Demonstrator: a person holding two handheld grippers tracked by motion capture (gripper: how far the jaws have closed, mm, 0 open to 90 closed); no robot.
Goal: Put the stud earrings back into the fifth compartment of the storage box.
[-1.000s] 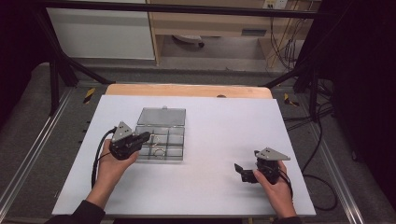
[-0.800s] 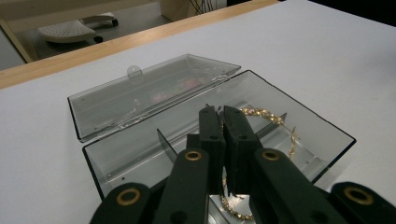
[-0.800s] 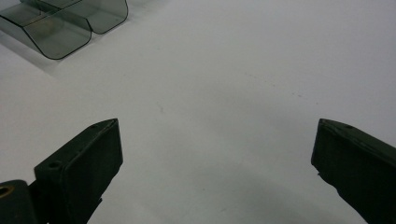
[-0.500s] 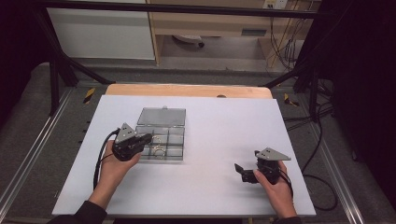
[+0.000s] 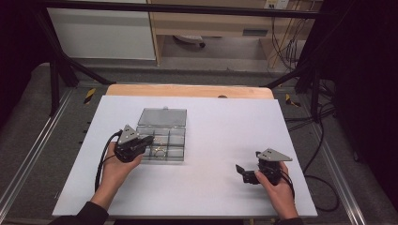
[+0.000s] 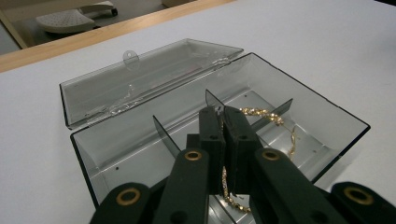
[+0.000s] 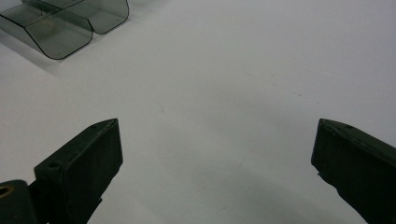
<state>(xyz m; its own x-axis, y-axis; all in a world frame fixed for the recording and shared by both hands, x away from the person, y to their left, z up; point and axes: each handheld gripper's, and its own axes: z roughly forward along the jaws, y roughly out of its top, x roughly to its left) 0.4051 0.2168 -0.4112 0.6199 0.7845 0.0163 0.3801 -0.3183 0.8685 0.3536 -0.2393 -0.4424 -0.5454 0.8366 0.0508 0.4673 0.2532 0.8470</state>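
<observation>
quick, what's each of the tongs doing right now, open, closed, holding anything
Left tongs: closed on the gold chain, over the clear compartment box.
Right tongs: open, holding nothing, over the white table.

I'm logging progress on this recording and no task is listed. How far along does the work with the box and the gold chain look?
Done: the clear box lies on the table with its lid open. In hand: the left gripper is shut on the gold chain, which trails into a compartment. Whether it is going in or out, I cannot tell. Left: releasing the chain, probably closing the lid. The right gripper waits open over bare table.
</observation>
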